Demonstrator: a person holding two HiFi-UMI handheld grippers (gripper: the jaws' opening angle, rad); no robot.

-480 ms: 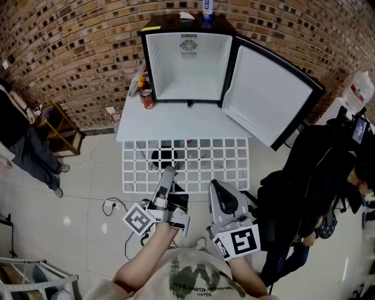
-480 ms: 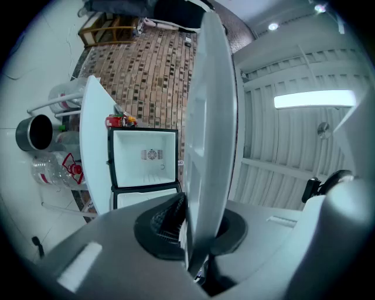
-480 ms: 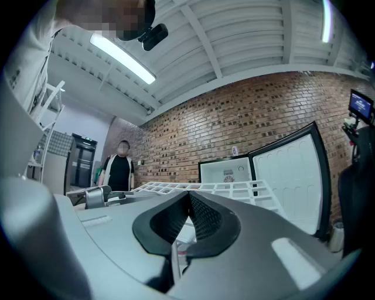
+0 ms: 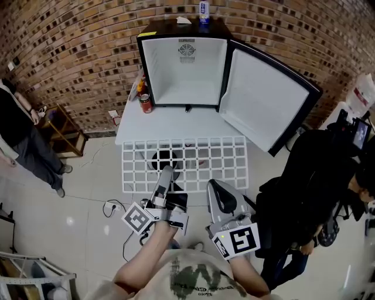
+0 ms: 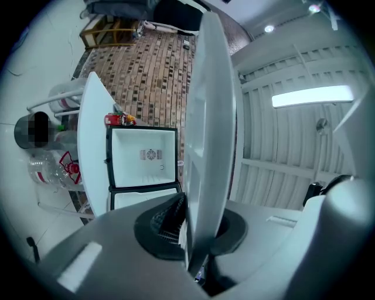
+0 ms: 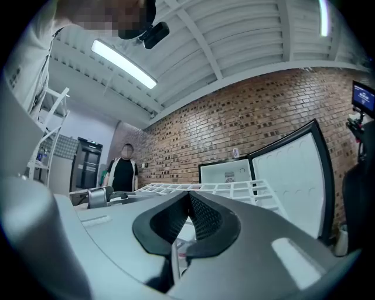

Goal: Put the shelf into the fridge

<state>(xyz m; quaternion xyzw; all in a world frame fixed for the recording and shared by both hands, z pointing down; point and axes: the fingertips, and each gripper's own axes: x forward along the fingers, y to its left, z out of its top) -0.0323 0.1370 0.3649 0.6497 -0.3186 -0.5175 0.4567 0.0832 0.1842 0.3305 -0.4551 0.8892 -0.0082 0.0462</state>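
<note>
I hold a white grid shelf [image 4: 132, 167] level in front of the white table [image 4: 170, 120]. My left gripper [image 4: 167, 171] is shut on the shelf's near edge; in the left gripper view the shelf [image 5: 208, 146] stands edge-on between the jaws of the left gripper [image 5: 190, 234]. The right gripper [image 4: 214, 186] is shut and empty, just at the shelf's near edge. In the right gripper view the shelf [image 6: 234, 188] lies beyond the closed jaws of the right gripper [image 6: 186, 220]. The black fridge [image 4: 184, 64] stands on the table, its white inside empty and its door [image 4: 263, 99] swung open to the right.
A red can [image 4: 145, 103] stands on the table left of the fridge, and a bottle [image 4: 203, 9] on top of it. One person [image 4: 23, 146] stands at the left by a wooden stool [image 4: 58, 126]; another in black [image 4: 316, 193] stands close on the right. A cable [image 4: 114, 205] lies on the floor.
The shelf and both grippers have edged slightly forward toward the fridge. The left grip on the shelf is unchanged.
</note>
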